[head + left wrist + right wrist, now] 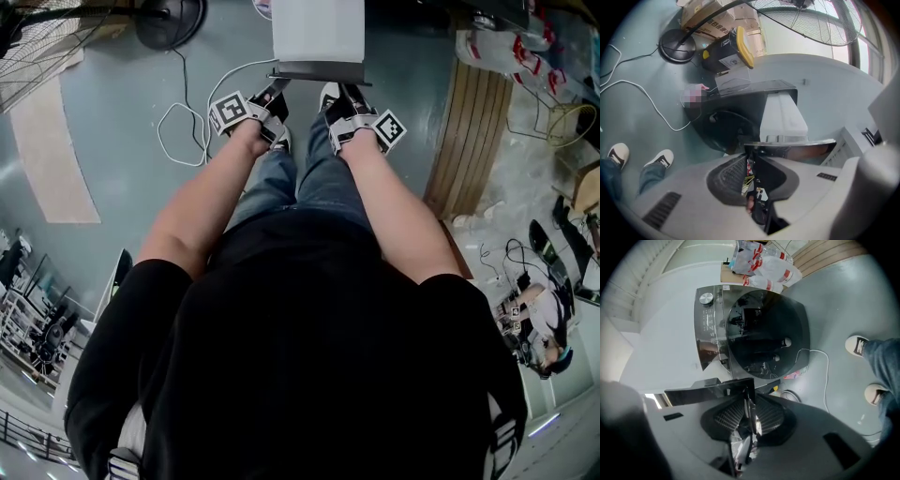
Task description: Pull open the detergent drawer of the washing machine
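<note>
The detergent drawer (317,33) stands pulled out of the washing machine (759,333), a white tray with a dark front strip (319,71). My left gripper (273,94) is shut on the left end of that strip, and my right gripper (339,94) is shut on its right end. In the left gripper view the white tray (783,117) runs away from the strip (797,150) at the left gripper's (750,151) tips. In the right gripper view the strip (710,391) lies across the right gripper's (749,393) tips, below the machine's knob (706,298).
A white cable (187,122) loops on the grey floor left of my legs. A fan (811,23) and a yellow-and-black container (729,51) stand beyond the machine. Wooden slats (473,131) lie to the right. My shoes (658,159) stand near the machine's foot.
</note>
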The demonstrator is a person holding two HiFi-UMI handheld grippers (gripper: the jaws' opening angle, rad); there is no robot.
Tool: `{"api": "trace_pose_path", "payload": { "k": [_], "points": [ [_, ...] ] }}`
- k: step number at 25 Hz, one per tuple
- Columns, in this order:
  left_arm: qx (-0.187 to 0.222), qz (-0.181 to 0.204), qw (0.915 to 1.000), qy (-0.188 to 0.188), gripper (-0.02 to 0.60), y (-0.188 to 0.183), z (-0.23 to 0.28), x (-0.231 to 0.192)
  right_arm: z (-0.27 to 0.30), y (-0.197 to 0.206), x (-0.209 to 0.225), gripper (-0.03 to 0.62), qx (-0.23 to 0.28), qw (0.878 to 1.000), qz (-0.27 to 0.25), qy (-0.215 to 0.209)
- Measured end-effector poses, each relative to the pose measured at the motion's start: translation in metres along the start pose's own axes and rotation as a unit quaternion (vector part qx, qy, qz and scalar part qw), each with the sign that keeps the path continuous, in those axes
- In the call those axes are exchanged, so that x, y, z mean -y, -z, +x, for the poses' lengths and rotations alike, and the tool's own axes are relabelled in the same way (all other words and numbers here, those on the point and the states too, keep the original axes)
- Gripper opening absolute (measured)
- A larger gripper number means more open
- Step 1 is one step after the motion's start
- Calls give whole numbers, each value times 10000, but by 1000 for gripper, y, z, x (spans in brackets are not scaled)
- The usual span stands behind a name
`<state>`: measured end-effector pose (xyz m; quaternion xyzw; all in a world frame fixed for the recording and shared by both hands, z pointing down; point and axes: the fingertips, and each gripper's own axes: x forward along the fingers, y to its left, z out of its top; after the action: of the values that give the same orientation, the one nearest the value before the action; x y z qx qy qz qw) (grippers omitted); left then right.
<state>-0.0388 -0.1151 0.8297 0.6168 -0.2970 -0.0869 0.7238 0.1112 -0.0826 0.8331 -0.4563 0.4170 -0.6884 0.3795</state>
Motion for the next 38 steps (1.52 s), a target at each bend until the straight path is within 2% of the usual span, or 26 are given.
{"api": "trace_pose_path", "payload": {
  "k": [7,13,18,22,27,31,33,38],
  "points": [
    [-162,35,9997,-202,94,6,-9,-2,-7,-4,12,99,-146,9990,-226,370],
    [-399,155,9988,-250,95,20,-28,5,-20,3,8,132,-175,9976,-291,605],
    [-367,285,9987,-214,95,17,-45,16,-35,4,-6,132,-261,9952,-668,664],
    [-349,530,9979,-135,94,10,-68,36,-57,1,-25,132,-145,9923,-983,736],
    [-334,950,9949,93,95,-6,-84,72,-78,-6,-59,127,-119,9826,-1653,842],
    [-345,1414,9892,158,94,-19,-103,105,-96,-3,-90,123,-32,9740,-2073,916],
    [-361,1708,9846,138,94,-26,-114,120,-103,0,-107,123,10,9698,-2256,923],
    [-495,2509,9666,163,94,-35,-130,154,-110,4,-148,118,114,9614,-2650,734]
  ]
}}
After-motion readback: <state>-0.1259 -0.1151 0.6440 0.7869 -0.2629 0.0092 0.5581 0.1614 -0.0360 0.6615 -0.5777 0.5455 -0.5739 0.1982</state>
